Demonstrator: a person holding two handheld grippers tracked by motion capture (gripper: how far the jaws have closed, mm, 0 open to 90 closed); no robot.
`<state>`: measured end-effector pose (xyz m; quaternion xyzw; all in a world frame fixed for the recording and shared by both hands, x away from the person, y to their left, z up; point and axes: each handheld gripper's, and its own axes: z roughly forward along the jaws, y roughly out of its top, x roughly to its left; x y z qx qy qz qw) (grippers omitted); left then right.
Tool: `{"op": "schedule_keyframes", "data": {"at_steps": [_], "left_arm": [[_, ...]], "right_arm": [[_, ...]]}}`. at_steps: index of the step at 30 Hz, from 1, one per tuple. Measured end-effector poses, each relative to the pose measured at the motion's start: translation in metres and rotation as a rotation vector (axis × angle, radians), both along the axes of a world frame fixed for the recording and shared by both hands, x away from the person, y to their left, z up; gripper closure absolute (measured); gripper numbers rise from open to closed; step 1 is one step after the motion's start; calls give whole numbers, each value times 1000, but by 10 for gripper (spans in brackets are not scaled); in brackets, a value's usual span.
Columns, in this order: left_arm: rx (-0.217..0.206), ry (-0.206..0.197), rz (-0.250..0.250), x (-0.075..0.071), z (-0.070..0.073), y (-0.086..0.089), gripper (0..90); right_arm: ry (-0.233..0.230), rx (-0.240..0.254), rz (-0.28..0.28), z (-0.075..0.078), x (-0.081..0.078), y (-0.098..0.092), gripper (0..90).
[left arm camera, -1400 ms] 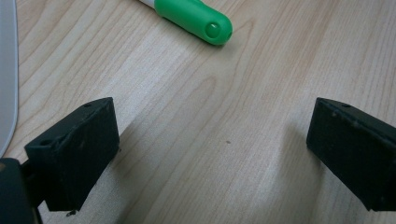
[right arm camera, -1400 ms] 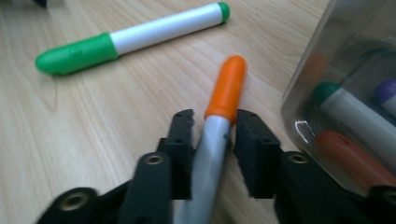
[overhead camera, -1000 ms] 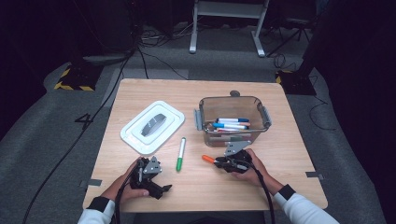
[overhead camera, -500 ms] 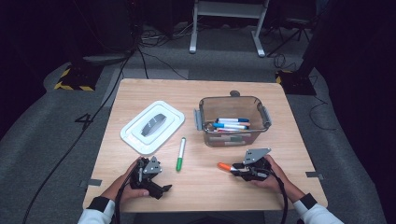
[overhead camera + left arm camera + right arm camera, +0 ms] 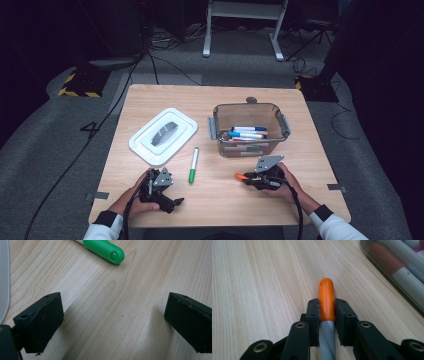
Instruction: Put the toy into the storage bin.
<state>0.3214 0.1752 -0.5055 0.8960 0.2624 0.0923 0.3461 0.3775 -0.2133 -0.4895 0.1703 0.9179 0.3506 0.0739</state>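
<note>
My right gripper (image 5: 248,178) (image 5: 327,313) lies low on the wooden table (image 5: 220,205), in front of the clear bin (image 5: 250,106). Its jaws have just been closing and are shut on an orange-capped marker (image 5: 240,176) (image 5: 326,296). The orange cap pokes out past the fingertips, pointing left in the high view. My left gripper (image 5: 169,194) (image 5: 112,322) rests on the table at the front left, open, with bare wood between its jaws. A green-capped marker (image 5: 193,165) (image 5: 103,250) lies just ahead of it, untouched.
The clear bin holds several markers (image 5: 246,134) (image 5: 402,270) and stands right of centre. A white lid (image 5: 145,145) (image 5: 3,277) lies flat at the left, close to my left gripper. Cables trail from both grippers off the front edge.
My right gripper has slid to the right along the front of the bin with the orange marker between its jaws. The left gripper and the green marker have stayed put.
</note>
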Motion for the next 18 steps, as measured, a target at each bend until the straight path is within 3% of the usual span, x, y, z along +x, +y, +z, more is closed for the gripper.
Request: {"op": "schedule_keyframes", "data": {"at_steps": [4, 6, 13, 18], "left_arm": [[0, 0, 0, 0, 0, 0, 28], [0, 0, 0, 0, 0, 0, 28], [0, 0, 0, 0, 0, 0, 28], [0, 0, 0, 0, 0, 0, 28]], "right_arm": [[9, 25, -10, 3, -1, -11, 749], [4, 62, -29, 11, -1, -22, 750], [-51, 148, -67, 39, -6, -48, 751], [-89, 178, -99, 57, -8, -65, 750]]}}
